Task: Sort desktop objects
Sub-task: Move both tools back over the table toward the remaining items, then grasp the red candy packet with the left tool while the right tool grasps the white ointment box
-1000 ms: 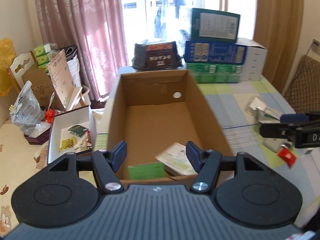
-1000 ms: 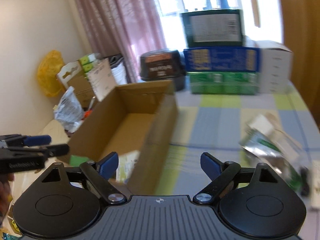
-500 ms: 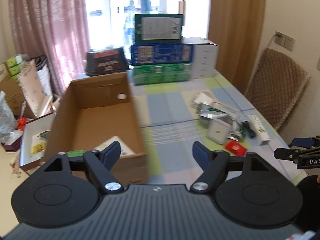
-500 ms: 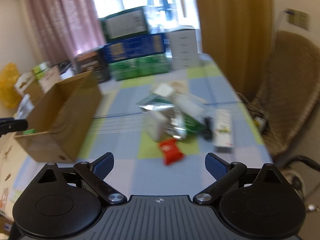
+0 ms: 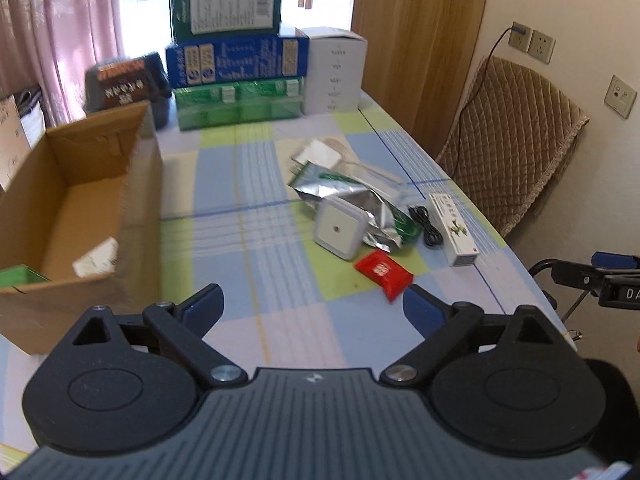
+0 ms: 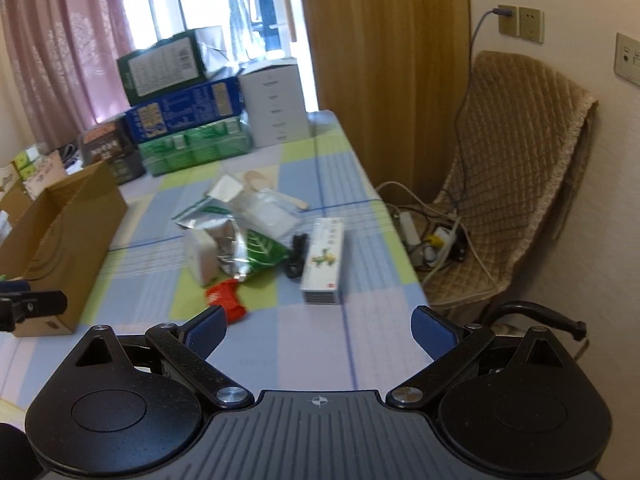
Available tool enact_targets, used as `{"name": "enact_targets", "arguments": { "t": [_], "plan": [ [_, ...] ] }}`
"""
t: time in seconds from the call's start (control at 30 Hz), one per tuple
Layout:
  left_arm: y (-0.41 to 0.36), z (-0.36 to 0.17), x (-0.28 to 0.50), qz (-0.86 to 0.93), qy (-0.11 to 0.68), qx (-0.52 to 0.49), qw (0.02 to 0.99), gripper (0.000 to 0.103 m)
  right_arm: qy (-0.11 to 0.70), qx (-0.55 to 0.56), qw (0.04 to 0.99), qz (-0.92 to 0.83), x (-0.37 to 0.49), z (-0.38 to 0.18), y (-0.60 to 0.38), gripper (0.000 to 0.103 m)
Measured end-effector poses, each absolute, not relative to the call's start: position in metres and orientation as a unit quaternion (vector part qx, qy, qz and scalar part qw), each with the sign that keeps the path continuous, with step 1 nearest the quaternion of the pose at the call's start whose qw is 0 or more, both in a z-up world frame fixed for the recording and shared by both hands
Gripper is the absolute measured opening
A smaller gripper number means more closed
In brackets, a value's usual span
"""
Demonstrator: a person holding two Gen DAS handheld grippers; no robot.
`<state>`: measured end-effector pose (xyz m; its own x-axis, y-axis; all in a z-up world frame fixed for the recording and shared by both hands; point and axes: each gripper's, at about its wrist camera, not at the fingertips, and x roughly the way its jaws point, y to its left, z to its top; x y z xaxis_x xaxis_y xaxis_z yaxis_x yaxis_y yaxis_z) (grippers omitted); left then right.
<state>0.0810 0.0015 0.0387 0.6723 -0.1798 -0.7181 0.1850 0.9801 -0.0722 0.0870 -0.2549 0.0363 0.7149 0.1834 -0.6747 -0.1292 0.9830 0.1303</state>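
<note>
A pile of small objects lies on the checked tablecloth: a red packet (image 5: pixel 383 273) (image 6: pixel 225 298), a white square plug (image 5: pixel 339 229) (image 6: pixel 201 255), a silver-green foil bag (image 5: pixel 352 196) (image 6: pixel 248 248), a black cable (image 5: pixel 425 224) (image 6: pixel 296 256) and a long white box (image 5: pixel 454 229) (image 6: pixel 324 266). An open cardboard box (image 5: pixel 80 216) (image 6: pixel 60 224) stands at the left with a green pack (image 5: pixel 18 276) and a paper inside. My left gripper (image 5: pixel 312 306) is open and empty, short of the red packet. My right gripper (image 6: pixel 320 328) is open and empty, near the table's front edge.
Stacked green, blue and white cartons (image 5: pixel 240 56) (image 6: pixel 192 120) and a dark container (image 5: pixel 124 84) stand at the table's far end. A padded chair (image 5: pixel 512 152) (image 6: pixel 516 184) with cables and a power strip (image 6: pixel 432 240) is right of the table.
Both grippers have swung right, from the cardboard box toward the pile of small objects. Both stay open and empty.
</note>
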Motion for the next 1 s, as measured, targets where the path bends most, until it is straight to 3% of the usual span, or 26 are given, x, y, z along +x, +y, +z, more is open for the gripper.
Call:
{"name": "enact_targets", "arguments": {
  "t": [0.37, 0.47, 0.63, 1.0],
  "plan": [
    [-0.047, -0.010, 0.117, -0.113, 0.421, -0.003, 0.900, 0.094, 0.388, 0.028, 0.914, 0.114, 0.135, 0.015, -0.263, 0.096],
    [-0.057, -0.025, 0.129, -0.114, 0.429, -0.006, 0.896, 0.092, 0.397, 0.023, 0.910, 0.117, 0.149, 0.007, -0.265, 0.091],
    [-0.070, -0.049, 0.151, -0.121, 0.440, -0.020, 0.890, 0.085, 0.411, 0.026, 0.902, 0.127, 0.171, -0.009, -0.270, 0.072],
    [-0.089, -0.092, 0.195, -0.124, 0.457, -0.019, 0.881, 0.064, 0.433, 0.012, 0.891, 0.135, 0.201, -0.037, -0.264, 0.071]
  ]
}}
